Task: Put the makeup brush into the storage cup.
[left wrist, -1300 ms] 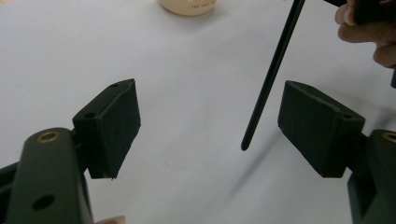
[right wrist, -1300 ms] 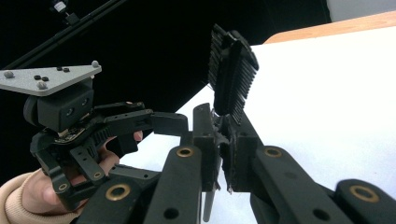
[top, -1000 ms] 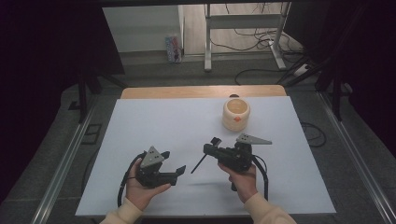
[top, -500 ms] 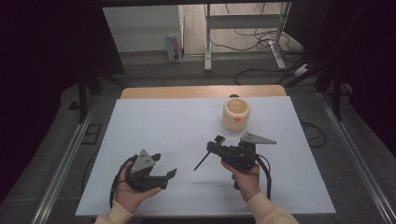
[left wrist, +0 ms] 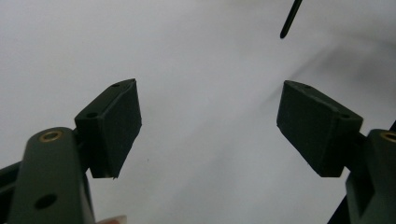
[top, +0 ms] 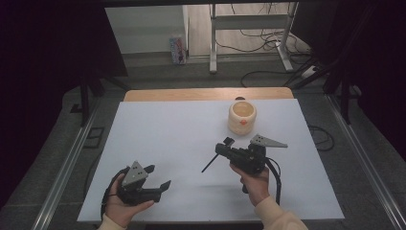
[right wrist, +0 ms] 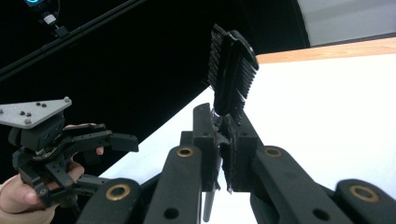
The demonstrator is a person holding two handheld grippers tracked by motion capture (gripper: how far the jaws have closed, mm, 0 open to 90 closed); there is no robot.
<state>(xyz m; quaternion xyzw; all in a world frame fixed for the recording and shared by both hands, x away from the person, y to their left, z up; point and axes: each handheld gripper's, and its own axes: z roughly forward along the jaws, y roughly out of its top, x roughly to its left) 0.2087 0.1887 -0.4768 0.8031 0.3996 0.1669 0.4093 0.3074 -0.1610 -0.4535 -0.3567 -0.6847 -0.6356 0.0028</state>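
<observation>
1. Between the right gripper's (right wrist: 223, 154) jaws a black brush (right wrist: 232, 79) was clamped by its handle; the jaws were clenched on it, in the same grip as in the earlier frames.
2. The left gripper (top: 155, 179) had slid toward the near left corner of the table (top: 167, 129) and away from the brush, its jaws spread wide with nothing between them. The right hand had hardly shifted.
3. My reading: the brush now rested with the right gripper alone, and the left stood off, free to help or to fetch something.
4. Seen from the right gripper view, the bristle head rose just beyond the jaw tips, bristles facing left, while the thin handle ran back under the jaws.
5. In the high view the brush's long axis lay on a slant: the head up near the jaws, the handle tip (top: 205, 170) pointing down-left toward the table and the left gripper.
6. A cream cup (top: 242, 116) stood well beyond the right jaws, untouched.
</observation>
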